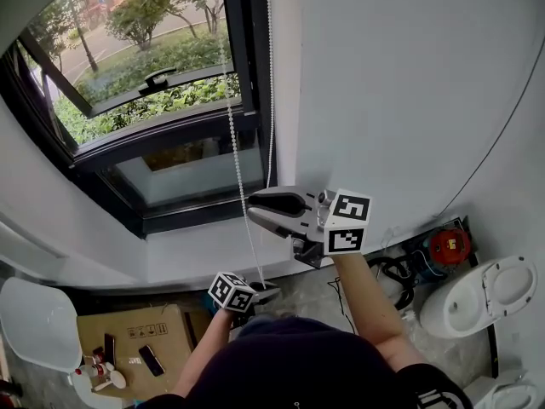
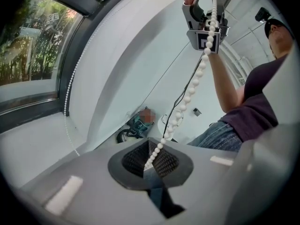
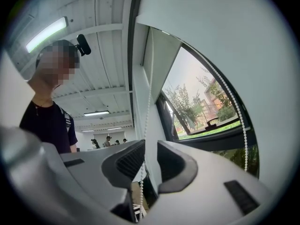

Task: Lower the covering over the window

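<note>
White wall (image 1: 400, 83) fills most of the head view, w/ a thin black cable (image 1: 502, 135) slanting across it. The dark-framed window (image 1: 252, 83) is upper left, its sash tilted open, w/ trees and a hedge outside. Its top is cut off by the pic edge, so the covering itself can't be made out, and the glass in view is bare.

Below are a white toilet (image 1: 481, 296) at the right and a cardboard box (image 1: 128, 331) at lower left. The box has printed symbols too small to read. A sign outside, seen in the left gripper view, is also unreadable. White print on the person's sleeve is cut off at the bottom edge. Each gripper's cube shows only b/w square markers, no text.

The bead chain (image 1: 232, 135) hangs just beside the window's right frame, in two strands. The nearer strand drops past the sill to the grippers.

The right gripper (image 1: 253, 207) is held up at about sill level on a bare forearm that reaches up from lower centre. In its own view the jaws stand narrowly apart w/ the chain (image 3: 146, 121) running through the gap. The chain lies against one pad and the other pad is clear of it, so no grip there.

The left gripper (image 1: 271, 291) sits lower, close to the body, w/ the arm mostly hidden behind the head and shoulder. Its jaws are closed tight on the chain (image 2: 187, 100), which rises from the pads (image 2: 164, 161) toward the right gripper above.
</note>
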